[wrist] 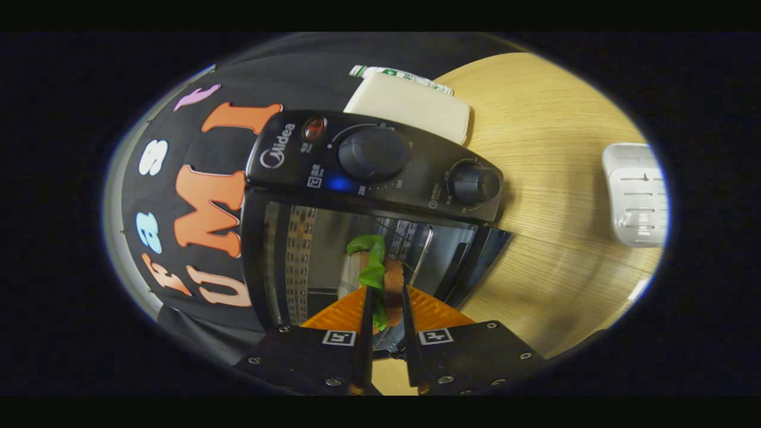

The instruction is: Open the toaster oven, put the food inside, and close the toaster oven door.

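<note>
Your hand-held gripper [385, 297] is clamped on the food [380, 276], a sandwich-like piece with a green leaf and a brown slice, and both fingers press its sides. The food is held at the mouth of the toaster oven [368, 196], whose door [475, 261] is already open, so I judge you are in the step of putting it inside. The wire rack [410, 238] shows just beyond the food.

The risks from here are these. If you release too early, the food can fall on the door and not on the rack. The loose leaf can catch on the rack wires and pull out. The oven stands close to the table [559, 196] edge near the wall, so a hard push could shift it.
</note>
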The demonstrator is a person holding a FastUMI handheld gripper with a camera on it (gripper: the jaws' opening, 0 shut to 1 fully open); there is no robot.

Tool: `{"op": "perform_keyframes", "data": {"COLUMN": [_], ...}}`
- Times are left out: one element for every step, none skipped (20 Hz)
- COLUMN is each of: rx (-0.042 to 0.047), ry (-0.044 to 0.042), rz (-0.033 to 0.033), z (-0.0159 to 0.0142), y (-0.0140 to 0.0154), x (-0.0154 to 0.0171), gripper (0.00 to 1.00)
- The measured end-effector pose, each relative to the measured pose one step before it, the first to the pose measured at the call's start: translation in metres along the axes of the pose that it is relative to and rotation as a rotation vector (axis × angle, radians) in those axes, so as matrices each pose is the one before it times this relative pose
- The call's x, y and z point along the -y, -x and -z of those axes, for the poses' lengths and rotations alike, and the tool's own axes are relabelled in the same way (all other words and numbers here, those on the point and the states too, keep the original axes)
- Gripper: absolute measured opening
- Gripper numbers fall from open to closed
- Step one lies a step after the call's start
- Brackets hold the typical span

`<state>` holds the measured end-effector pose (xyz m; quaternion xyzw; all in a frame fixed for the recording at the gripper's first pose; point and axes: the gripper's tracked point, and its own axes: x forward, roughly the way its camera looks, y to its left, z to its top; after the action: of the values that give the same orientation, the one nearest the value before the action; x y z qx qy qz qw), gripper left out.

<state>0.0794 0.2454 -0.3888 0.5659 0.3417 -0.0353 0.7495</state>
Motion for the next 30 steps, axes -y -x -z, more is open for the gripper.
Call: {"op": "perform_keyframes", "data": {"rx": [0.00045,-0.00182,-0.00742,-0.00897,-0.00788,-0.00524,-0.00656,-0.00651,-0.00644,-0.00262,0.00016,-0.0058,-0.00487,-0.00463,-0.00647,-0.00327,-0.00123,-0.00187,-0.00303,-0.00172,-0.00118,-0.00528,-0.00577,-0.00922,-0.01271,-0.0143,-0.01768,-0.01946,-0.01415,-0.01138], "ry": [0.01926,0.02466,0.02301,0.01699,0.01716,0.02574,0.03306,0.03868,0.04363,0.04858,0.04907,0.05536,0.06211,0.06263,0.06427,0.07091,0.07098,0.06805,0.06498,0.06431,0.05469,0.04284,0.036,0.0372,0.03364,0.02597,0.01338,0.00579,0.0054,0.01121], "rz": [0.02008,0.02235,0.01609,0.0127,0.0117,0.00878,0.01074,0.01372,0.01075,0.00233,0.00884,0.00457,0.0009,0.01046,0.01581,0.01212,0.01889,0.01861,0.01199,0.01755,0.00764,0.00083,0.00173,0.00838,0.00391,-0.00074,-0.00271,-0.00448,0.00027,0.00434], "z": [0.00104,-0.0005,0.0019,0.00114,0.00147,0.00121,-0.00058,0.0037,0.00092,0.00099,0.00018,0.00201,0.00245,0.00158,0.00212,0.004,0.00132,0.00576,0.00417,0.00423,0.00492,0.00504,0.00571,0.01158,0.00932,0.00931,0.01067,0.01026,0.00761,0.0075], "y": [-0.00201,0.0019,0.00217,0.00322,0.00439,0.00743,0.00667,0.0097,0.00878,0.01157,0.01025,0.0123,0.01103,0.01177,0.00942,0.0103,0.00903,0.00648,0.00657,0.00538,0.00503,0.00442,0.00212,0.00098,-0.00095,-0.00111,-0.00343,-0.00382,-0.00271,-0.00283], "x": [0.00155,0.00198,0.0013,0.00145,0.00131,0.00046,0.00178,0.00223,0.00137,-0.0014,0.00001,-0.00073,-0.00117,0.00162,0.0033,0.00233,0.00529,0.00389,0.00127,0.0013,-0.00066,-0.00118,-0.00141,-0.00124,-0.00192,-0.00192,-0.00116,-0.00142,-0.00062,0.00102], "gripper": [0.32,0.39,0.59,0.68,0.77,0.89,0.93,0.97,0.97,0.97,0.97,0.98,0.98,0.98,0.98,0.98,0.98,0.98,0.98,0.98,0.98,0.98,0.99,0.98,0.99,0.99,0.99,0.99,0.99,0.99]}}
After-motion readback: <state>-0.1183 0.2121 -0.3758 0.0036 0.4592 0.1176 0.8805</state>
